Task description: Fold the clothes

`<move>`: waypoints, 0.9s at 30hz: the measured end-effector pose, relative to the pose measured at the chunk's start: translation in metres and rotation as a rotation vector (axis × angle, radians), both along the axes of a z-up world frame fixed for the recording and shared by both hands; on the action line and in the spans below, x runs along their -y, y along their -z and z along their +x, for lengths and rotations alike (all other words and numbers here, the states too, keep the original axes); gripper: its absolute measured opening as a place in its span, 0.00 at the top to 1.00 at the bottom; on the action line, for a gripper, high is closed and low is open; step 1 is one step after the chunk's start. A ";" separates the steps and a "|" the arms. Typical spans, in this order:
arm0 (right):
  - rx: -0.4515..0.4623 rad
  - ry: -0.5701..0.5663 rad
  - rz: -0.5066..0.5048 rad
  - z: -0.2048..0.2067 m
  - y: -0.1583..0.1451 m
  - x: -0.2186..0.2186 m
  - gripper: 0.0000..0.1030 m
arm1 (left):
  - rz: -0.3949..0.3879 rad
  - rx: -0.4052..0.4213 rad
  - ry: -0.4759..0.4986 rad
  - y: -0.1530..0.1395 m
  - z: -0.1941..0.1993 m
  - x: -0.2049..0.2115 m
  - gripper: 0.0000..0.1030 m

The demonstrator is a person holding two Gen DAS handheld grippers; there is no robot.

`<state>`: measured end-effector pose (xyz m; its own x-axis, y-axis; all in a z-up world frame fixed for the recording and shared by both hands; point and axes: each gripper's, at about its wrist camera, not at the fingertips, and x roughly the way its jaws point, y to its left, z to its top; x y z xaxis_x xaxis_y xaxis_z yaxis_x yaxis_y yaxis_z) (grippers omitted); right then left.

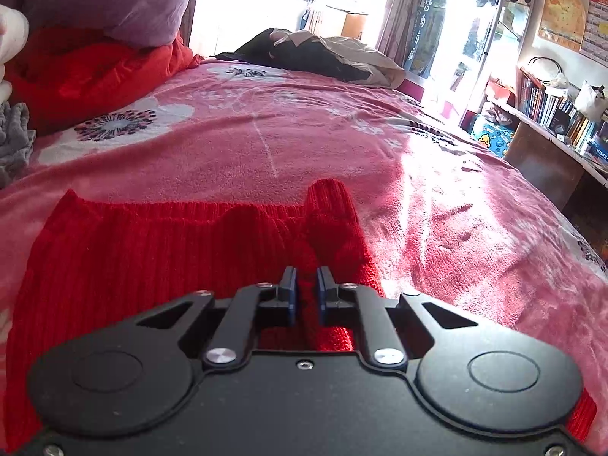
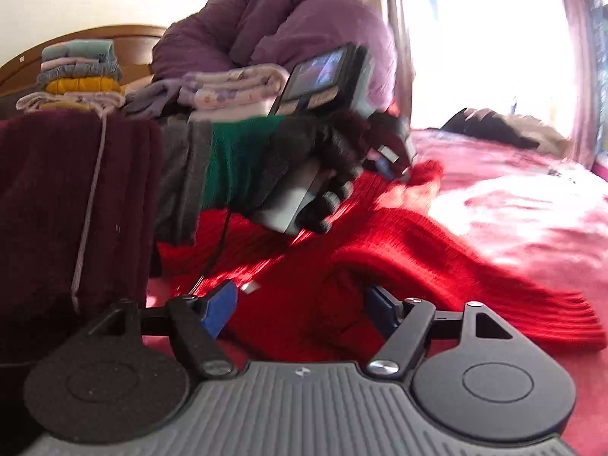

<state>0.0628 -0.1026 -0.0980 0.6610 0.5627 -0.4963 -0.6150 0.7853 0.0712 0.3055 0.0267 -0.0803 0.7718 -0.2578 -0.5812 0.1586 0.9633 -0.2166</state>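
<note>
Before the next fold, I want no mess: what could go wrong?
The left gripper pinches only a narrow bunch of the red ribbed knit sweater, so it may slip or fold crooked. The right gripper hangs open above rumpled knit and could grab extra layers or drag the pink floral fleece blanket.

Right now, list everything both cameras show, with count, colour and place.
sweater: one, red knit, flat on the near bed.
bedspread: one, pink floral, covering the bed.
quilt: one, purple, bunched at the headboard.
folded clothes: one stack, mixed pastels and yellow, by the headboard.
dark jacket: one, black and beige, far bed end.
books: many, on the right-hand shelf.
left gripper: jaws shut on a sweater fold.
right gripper: jaws open over the sweater.
</note>
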 end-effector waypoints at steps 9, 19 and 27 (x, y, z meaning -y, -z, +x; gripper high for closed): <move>0.047 -0.004 -0.045 0.003 -0.003 -0.009 0.15 | -0.056 0.007 -0.010 -0.008 0.001 -0.009 0.90; 0.045 -0.017 -0.070 0.005 0.004 -0.012 0.15 | -0.161 0.008 0.034 -0.017 0.040 -0.018 0.56; 0.043 -0.023 -0.077 0.005 0.007 -0.021 0.14 | -0.175 -0.048 -0.003 -0.003 0.059 -0.001 0.88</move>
